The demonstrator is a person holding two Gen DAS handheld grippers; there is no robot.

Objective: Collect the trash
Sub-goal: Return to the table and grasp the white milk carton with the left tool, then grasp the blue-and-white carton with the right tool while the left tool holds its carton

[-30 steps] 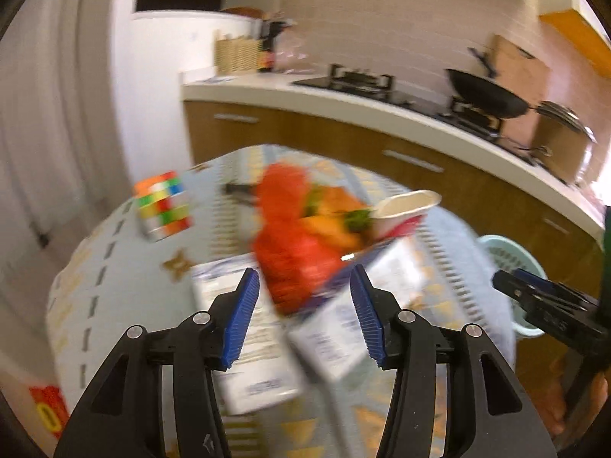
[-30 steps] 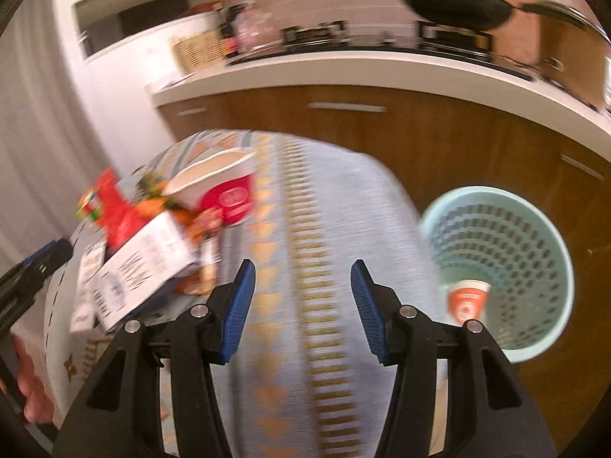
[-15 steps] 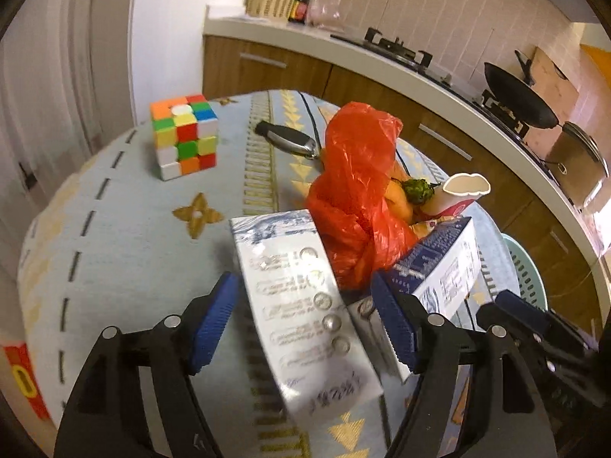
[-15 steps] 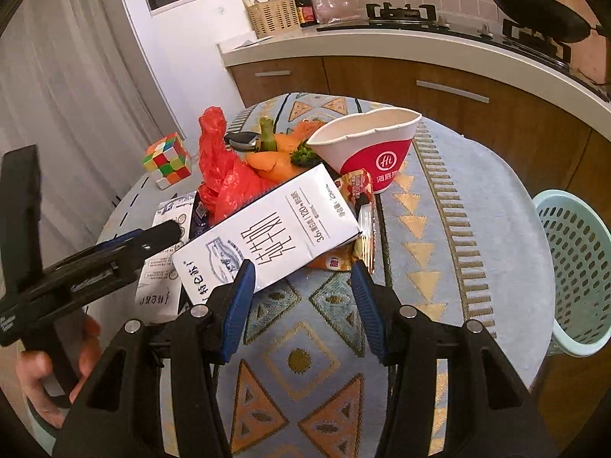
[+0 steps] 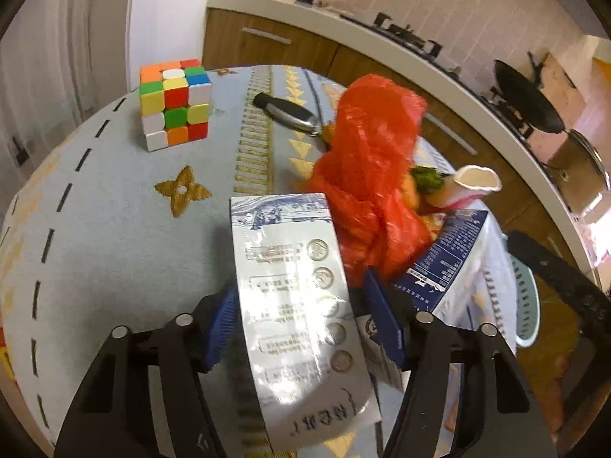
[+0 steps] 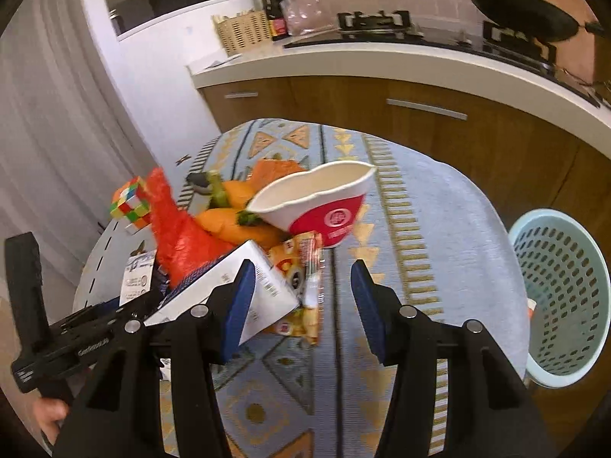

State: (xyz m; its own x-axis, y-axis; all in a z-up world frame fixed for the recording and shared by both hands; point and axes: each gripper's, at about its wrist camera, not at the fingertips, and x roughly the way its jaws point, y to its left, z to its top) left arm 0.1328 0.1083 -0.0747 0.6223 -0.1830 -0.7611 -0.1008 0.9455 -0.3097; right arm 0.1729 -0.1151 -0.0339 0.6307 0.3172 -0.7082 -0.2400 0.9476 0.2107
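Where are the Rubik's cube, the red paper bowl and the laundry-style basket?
Rubik's cube [image 5: 173, 105]: left wrist view, front face.
Red paper bowl [image 6: 328, 215]: right wrist view, red outer wall.
Basket [image 6: 565, 290]: right wrist view, perforated inner wall.

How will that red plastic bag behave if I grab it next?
The red plastic bag looks thin and crumpled, so it will probably be floppy and collapse in the grip. It leans against the carrots and the milk carton, so pulling it may drag or shift them. It is likely very light.

A round worktop [image 6: 439, 206] with a patterned grey cloth stands before wooden kitchen cabinets [image 6: 420, 114] under a white counter [image 6: 382, 63]. A black wok [image 6: 519, 11] sits on the gas hob [image 6: 374, 19] against a tiled wall [image 5: 439, 4].
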